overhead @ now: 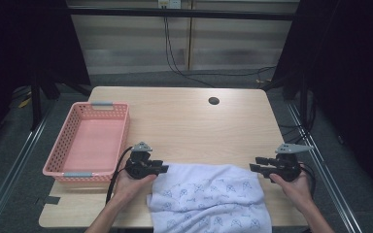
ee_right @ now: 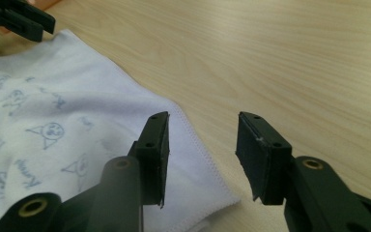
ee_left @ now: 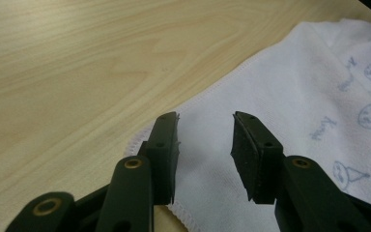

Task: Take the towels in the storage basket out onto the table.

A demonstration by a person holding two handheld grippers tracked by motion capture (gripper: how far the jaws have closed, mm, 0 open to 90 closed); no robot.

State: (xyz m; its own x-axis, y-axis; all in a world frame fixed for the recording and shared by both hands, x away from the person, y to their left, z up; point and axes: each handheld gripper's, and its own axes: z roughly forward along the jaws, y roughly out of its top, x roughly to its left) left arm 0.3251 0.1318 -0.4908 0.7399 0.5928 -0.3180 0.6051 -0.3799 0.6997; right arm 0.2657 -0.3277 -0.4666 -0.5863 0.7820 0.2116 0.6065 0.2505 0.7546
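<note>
Two corners of the towel (overhead: pixel 209 196) are being straddled by the left gripper (ee_left: pixel 205 145) and right gripper (ee_right: pixel 203 154), jaws parted, nothing gripped.

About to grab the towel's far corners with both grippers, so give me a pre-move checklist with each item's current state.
1. Left gripper open: ok, jaws stand apart.
2. Right gripper open: ok, jaws stand apart.
3. Left gripper lined up on the towel: ok, jaws straddle its hemmed corner.
4. Right gripper lined up on the corner: ok, roughly; the corner lies between and below the jaws.
5. Towel already pinched: not ok, neither gripper holds it yet.
6. Pink basket apart from the towel: ok.
</note>
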